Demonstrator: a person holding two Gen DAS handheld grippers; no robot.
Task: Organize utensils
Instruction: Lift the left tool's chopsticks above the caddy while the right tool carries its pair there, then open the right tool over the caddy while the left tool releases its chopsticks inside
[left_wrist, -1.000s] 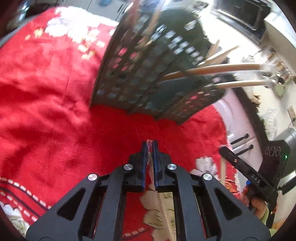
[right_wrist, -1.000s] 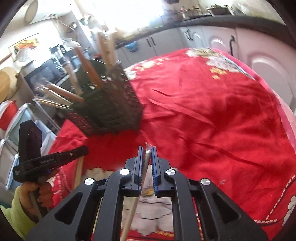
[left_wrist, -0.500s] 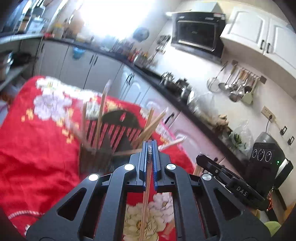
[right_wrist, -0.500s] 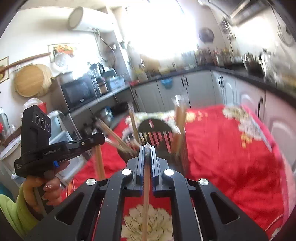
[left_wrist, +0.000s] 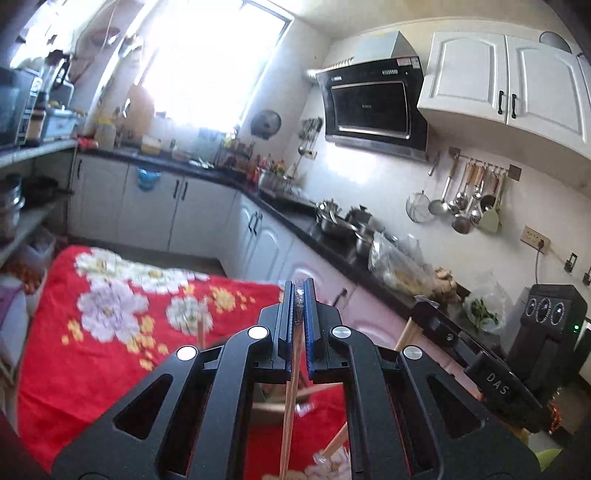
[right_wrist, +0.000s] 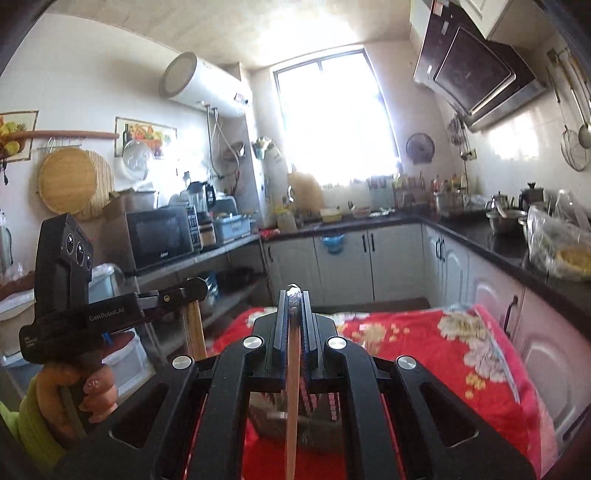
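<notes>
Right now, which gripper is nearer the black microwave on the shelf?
Left. The left gripper hangs at the table's shelf-side edge, just in front of the microwave; the right gripper is farther over, above the middle of the red floral tablecloth.

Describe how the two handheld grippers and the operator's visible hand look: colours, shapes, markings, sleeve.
Both grippers, left gripper and right gripper, are matte black with triangular cut-outs, silver round screws and blue-edged fingers. The right-wrist view shows the other unit's side lettered "GenRoboLAI" with three round lenses; the left-wrist view shows "DAS". The hand has pale nail polish and a lime-green sleeve.
</notes>
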